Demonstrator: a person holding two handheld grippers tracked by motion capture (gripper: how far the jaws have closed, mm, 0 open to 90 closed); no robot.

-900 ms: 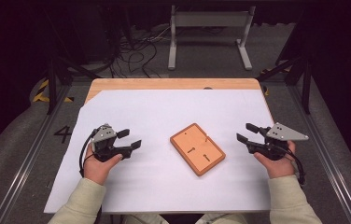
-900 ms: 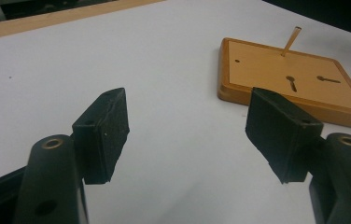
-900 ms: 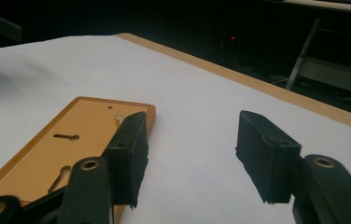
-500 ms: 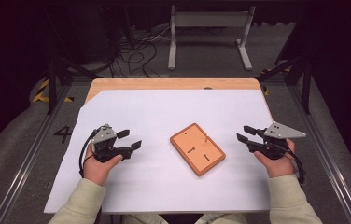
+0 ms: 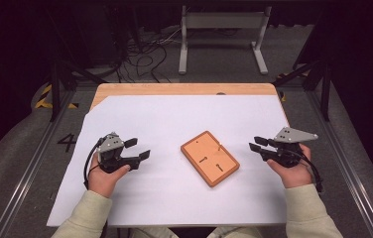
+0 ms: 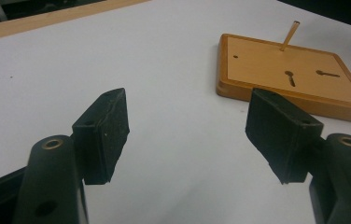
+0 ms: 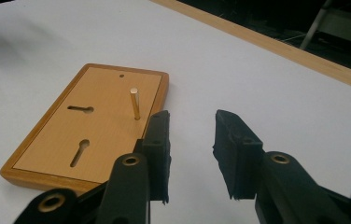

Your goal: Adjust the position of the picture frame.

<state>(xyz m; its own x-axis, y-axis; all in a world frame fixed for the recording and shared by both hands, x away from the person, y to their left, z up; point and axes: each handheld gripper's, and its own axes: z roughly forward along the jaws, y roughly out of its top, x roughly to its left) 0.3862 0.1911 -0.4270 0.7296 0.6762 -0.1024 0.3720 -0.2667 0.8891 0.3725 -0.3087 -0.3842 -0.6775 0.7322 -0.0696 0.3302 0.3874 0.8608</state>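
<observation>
One wooden board (image 5: 210,158), one upright peg (image 7: 135,103), two keyhole slots (image 7: 80,131)

Between the two sets of fingers lies a wooden board (image 5: 210,158), smooth with a soft sheen, its rim darker and glossier. From it rises a thin peg (image 7: 135,104) that looks like pale wood. The black fingers (image 6: 104,132) carry rough, matt pads. Under them matt white paper (image 5: 174,124) covers the wooden worktop (image 5: 174,89)
</observation>
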